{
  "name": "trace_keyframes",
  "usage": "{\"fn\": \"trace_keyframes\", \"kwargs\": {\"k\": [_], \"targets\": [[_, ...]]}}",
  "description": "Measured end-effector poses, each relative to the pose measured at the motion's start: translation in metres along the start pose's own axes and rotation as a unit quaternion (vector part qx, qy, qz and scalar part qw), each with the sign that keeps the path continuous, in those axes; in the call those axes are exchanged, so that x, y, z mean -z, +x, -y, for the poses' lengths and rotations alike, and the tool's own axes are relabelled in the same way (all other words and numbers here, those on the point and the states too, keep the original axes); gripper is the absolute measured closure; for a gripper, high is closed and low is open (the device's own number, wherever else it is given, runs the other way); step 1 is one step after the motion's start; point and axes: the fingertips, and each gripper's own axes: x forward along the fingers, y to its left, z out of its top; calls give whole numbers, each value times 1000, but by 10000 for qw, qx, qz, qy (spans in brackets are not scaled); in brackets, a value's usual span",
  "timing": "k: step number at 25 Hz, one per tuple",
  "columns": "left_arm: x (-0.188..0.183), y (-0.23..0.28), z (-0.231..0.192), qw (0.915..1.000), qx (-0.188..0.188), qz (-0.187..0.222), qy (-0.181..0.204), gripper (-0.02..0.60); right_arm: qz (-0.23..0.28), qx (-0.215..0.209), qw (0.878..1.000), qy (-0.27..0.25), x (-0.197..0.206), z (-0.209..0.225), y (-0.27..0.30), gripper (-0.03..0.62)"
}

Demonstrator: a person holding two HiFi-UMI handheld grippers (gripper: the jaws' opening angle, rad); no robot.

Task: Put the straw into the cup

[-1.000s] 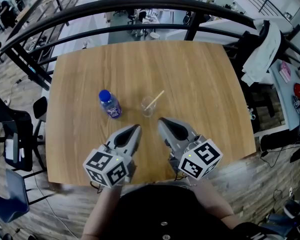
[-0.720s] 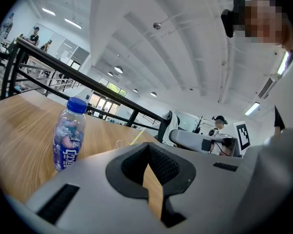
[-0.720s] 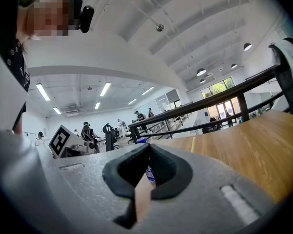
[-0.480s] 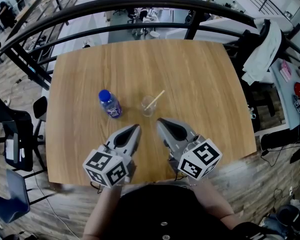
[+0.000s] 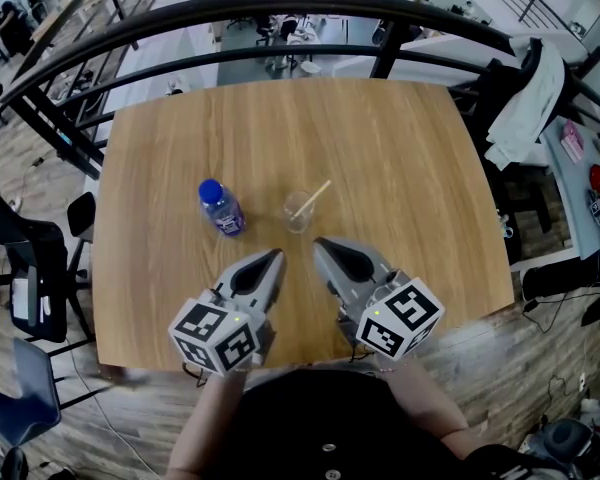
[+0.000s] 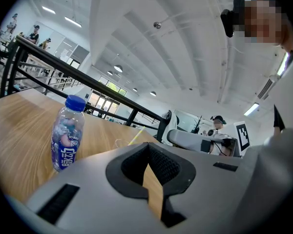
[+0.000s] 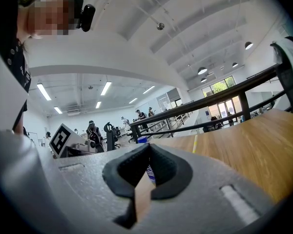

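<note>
A clear plastic cup (image 5: pixel 297 213) stands at the middle of the wooden table (image 5: pixel 400 148), and a pale yellow straw (image 5: pixel 310 199) leans in it, its top tilted to the right. Both grippers rest near the table's front edge, short of the cup. My left gripper (image 5: pixel 272 257) is shut and holds nothing. My right gripper (image 5: pixel 321 245) is shut and empty too. In the left gripper view the straw (image 6: pixel 136 136) shows beyond the jaws. In the right gripper view the straw (image 7: pixel 195 144) shows as a thin yellow line.
A small water bottle (image 5: pixel 220 209) with a blue cap and blue label stands left of the cup. A black railing (image 5: pixel 280 13) curves behind the table. A white garment (image 5: pixel 525 103) hangs on a chair at the right. Office chairs (image 5: pixel 30 258) stand at the left.
</note>
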Motion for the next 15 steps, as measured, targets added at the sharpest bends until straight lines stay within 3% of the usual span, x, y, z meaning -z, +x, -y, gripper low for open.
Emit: {"fn": "trace_keyframes", "kwargs": {"k": [15], "targets": [[9, 3, -1, 9999, -7, -125, -54, 565, -105, -76, 9999, 66, 8, 1, 2, 595]]}}
